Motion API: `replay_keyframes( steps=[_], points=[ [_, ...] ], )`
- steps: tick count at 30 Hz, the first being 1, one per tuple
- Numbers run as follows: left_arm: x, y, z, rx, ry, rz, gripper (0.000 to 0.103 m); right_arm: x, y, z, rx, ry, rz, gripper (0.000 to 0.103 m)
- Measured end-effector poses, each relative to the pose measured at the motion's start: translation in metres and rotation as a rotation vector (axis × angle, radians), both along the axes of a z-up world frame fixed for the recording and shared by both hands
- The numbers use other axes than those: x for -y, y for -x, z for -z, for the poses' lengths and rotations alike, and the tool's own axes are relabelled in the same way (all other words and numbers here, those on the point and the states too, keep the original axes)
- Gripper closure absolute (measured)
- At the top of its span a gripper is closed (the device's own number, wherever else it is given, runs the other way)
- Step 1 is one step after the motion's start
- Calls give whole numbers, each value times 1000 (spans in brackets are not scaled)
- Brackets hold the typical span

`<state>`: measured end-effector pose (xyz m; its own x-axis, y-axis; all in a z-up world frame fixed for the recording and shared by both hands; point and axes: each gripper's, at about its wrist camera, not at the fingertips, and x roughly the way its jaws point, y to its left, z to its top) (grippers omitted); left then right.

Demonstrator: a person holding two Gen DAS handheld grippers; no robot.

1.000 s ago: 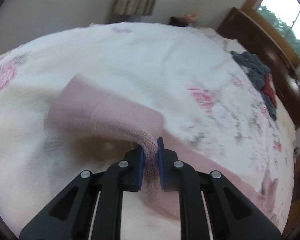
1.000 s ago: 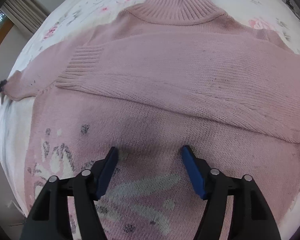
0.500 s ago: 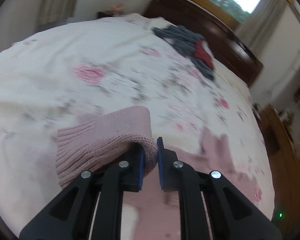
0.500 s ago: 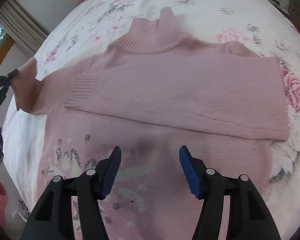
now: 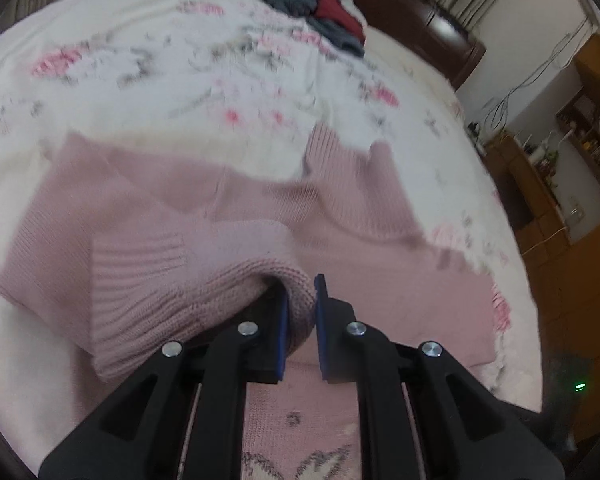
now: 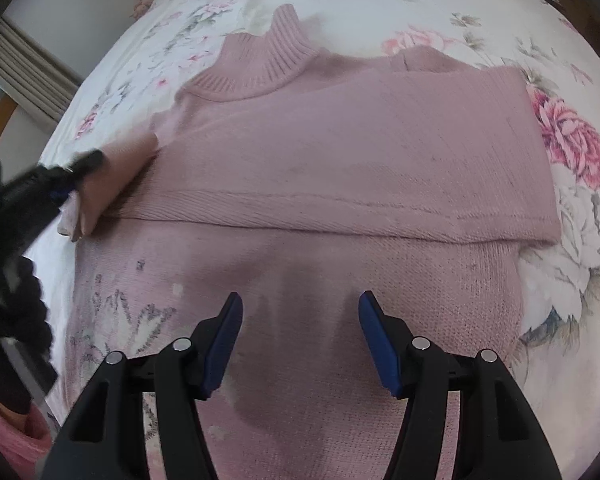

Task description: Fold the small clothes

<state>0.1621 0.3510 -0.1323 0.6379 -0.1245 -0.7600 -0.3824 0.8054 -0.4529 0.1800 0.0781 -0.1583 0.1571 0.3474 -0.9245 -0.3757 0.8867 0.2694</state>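
A pink knitted turtleneck sweater (image 6: pixel 340 168) lies flat on a floral bedspread (image 6: pixel 572 248), one sleeve folded across its chest. My left gripper (image 5: pixel 300 300) is shut on the ribbed cuff of the other sleeve (image 5: pixel 148 280) and holds it lifted above the sweater's body. In the right wrist view the left gripper (image 6: pixel 74 178) comes in from the left edge with that pink cuff (image 6: pixel 112 188) in it, at the sweater's left shoulder. My right gripper (image 6: pixel 300 312) hovers open over the lower front of the sweater, nothing between its blue pads (image 6: pixel 228 332).
A pile of dark grey and red clothes (image 5: pixel 304 0) lies at the far side of the bed, before a dark wooden headboard (image 5: pixel 428 20). Wooden furniture and cables (image 5: pixel 560 152) stand right of the bed. A curtain (image 6: pixel 32 76) hangs at left.
My left gripper has carried the sleeve cuff inward, from off the sweater's left side to over its shoulder. The right gripper has stayed open and drawn back a little.
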Motion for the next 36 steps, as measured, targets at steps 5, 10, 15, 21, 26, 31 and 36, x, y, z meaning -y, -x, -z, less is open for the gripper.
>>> replay_keyframes(
  steps=[5, 10, 15, 21, 26, 31, 36],
  points=[
    [8, -1, 32, -54, 27, 34, 91, 4, -1, 7, -20, -12, 16, 42],
    [10, 7, 47, -75, 60, 92, 89, 1, -3, 9, -31, -5, 25, 41],
    [-3, 45, 24, -22, 132, 181, 80, -18, -7, -2, -44, -33, -5, 41],
    [-70, 73, -5, -17, -87, 43, 71, -79, -20, -18, -95, -142, -56, 41],
    [-116, 60, 18, -135, -149, -59, 71, -133, -38, -6, -201, -196, -63, 41],
    [-124, 62, 44, -160, -114, -62, 72, -166, -44, 16, -266, -181, -54, 41],
    [-125, 61, 42, -160, -109, -65, 72, -185, -42, 33, -293, -184, -65, 69]
  ],
)
